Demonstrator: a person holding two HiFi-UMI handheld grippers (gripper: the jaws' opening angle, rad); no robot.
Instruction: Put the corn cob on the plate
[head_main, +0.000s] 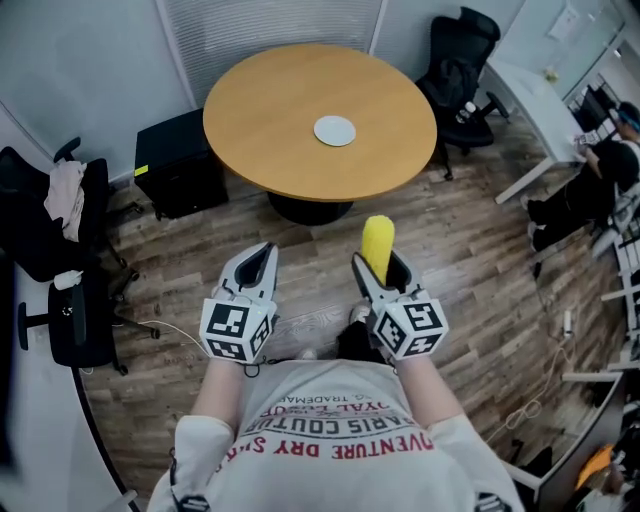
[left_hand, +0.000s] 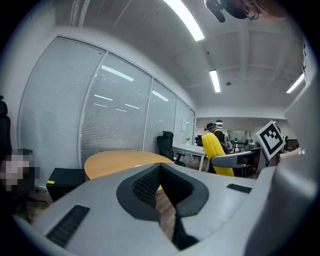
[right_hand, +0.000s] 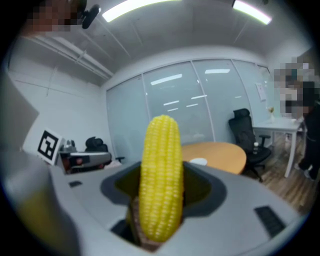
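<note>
A yellow corn cob sticks out forward from my right gripper, which is shut on it; in the right gripper view the corn cob fills the middle between the jaws. A small white plate lies near the middle of the round wooden table, well ahead of both grippers. The plate shows small past the cob. My left gripper is held level beside the right one, over the floor, shut with nothing in it. From the left gripper view the corn cob appears at the right.
A black cabinet stands left of the table. Black office chairs sit at the far left and behind the table. A white desk and a seated person are at the right. Wood floor lies between me and the table.
</note>
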